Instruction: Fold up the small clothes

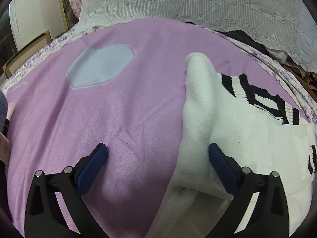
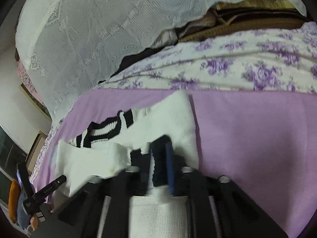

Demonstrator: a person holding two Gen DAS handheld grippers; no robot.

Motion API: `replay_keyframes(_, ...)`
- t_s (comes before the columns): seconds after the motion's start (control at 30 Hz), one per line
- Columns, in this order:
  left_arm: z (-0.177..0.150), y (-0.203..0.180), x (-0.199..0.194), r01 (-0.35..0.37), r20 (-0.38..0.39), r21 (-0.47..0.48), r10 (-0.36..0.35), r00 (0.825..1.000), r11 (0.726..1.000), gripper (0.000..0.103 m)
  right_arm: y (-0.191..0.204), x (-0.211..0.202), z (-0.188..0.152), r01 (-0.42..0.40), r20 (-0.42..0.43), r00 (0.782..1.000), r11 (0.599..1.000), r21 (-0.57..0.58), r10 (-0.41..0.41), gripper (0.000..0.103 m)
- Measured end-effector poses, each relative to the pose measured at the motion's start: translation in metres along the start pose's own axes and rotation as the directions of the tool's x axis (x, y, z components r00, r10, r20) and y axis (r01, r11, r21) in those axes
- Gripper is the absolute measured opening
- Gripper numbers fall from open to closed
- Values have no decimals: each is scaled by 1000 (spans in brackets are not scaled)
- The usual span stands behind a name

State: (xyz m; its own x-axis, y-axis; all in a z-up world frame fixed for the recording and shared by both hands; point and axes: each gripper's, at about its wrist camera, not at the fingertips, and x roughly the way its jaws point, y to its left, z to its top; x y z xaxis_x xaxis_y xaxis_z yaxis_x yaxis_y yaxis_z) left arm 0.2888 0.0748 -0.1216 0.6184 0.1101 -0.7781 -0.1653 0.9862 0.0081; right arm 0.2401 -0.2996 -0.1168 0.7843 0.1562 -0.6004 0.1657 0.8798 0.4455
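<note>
Work surface is a pink-lilac blanket (image 1: 122,107) with a pale blue patch (image 1: 101,65) sewn on; it lies over a purple-flowered sheet (image 2: 247,67); white lace cloth (image 1: 208,6) draped behind, brown items under its edge; cream wall and a wooden frame at far left. White knit sweater (image 1: 204,107) with black-striped ribbed trim lies on the blanket's right side, partly folded, one sleeve laid across the body. Left gripper (image 1: 157,152) released, fingers wide apart; one over bare blanket, the other over the sweater's edge. Right gripper (image 2: 160,166) blurred, fingers narrow with a striped cuff between them; can't tell whether the pads press it.
</note>
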Motion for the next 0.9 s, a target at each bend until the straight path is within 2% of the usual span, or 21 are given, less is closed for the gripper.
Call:
replay_keyframes(0.1, -2, -1, 1, -5, -2, 4, 5, 1000, 1000, 99, 5, 18, -2, 12, -58, 998, 999, -37, -15, 40)
replay_keyframes(0.2, 0, 0, 3, -1, -7, -2, 1, 1000, 1000, 99, 2, 24, -4, 17, -82, 996, 999, -36, -20, 39)
replay_keyframes(0.27, -1, -1, 3, -6, -4, 0, 6, 1000, 1000, 99, 5, 21, -6, 20, -73, 997, 998, -57, -24, 22)
replay_keyframes(0.37, -1, -1, 3, -9, -2, 3, 9, 1000, 1000, 99, 8, 6, -5, 4, -20, 1000, 998, -68, -6, 11)
replay_keyframes(0.47, -1, -1, 4, -7, -3, 0, 7, 1000, 1000, 99, 1, -3, -2, 47, 10, 999, 997, -61, -46, 11)
replay_keyframes(0.53, -1, -1, 4, -9, -3, 1, 9, 1000, 1000, 99, -8, 9, -6, 66, -42, 997, 997, -33, -67, 11)
replay_keyframes(0.6, -1, -1, 3, -9, -2, 2, 9, 1000, 1000, 99, -13, 11, -6, 53, -54, 997, 999, -8, -53, 12)
replay_keyframes(0.7, -2, 1, 0, -7, 1, -3, 7, 1000, 1000, 99, -10, 0, -7, 69, -13, 998, 998, -10, -69, 13)
replay_keyframes(0.73, -3, 2, -5, -4, 15, -8, 4, 1000, 1000, 99, -8, -4, -7, 71, 8, 997, 997, -14, -71, 17)
replay_keyframes(0.83, 0, 2, -23, 17, 99, -13, -16, 995, 1000, 99, 9, -21, -5, 34, 86, 996, 997, -69, -28, 17)
replay_keyframes(0.9, 6, -2, -28, 2, 140, -1, -2, 990, 1000, 99, 19, -19, -6, 18, 81, 997, 993, -117, -9, 17)
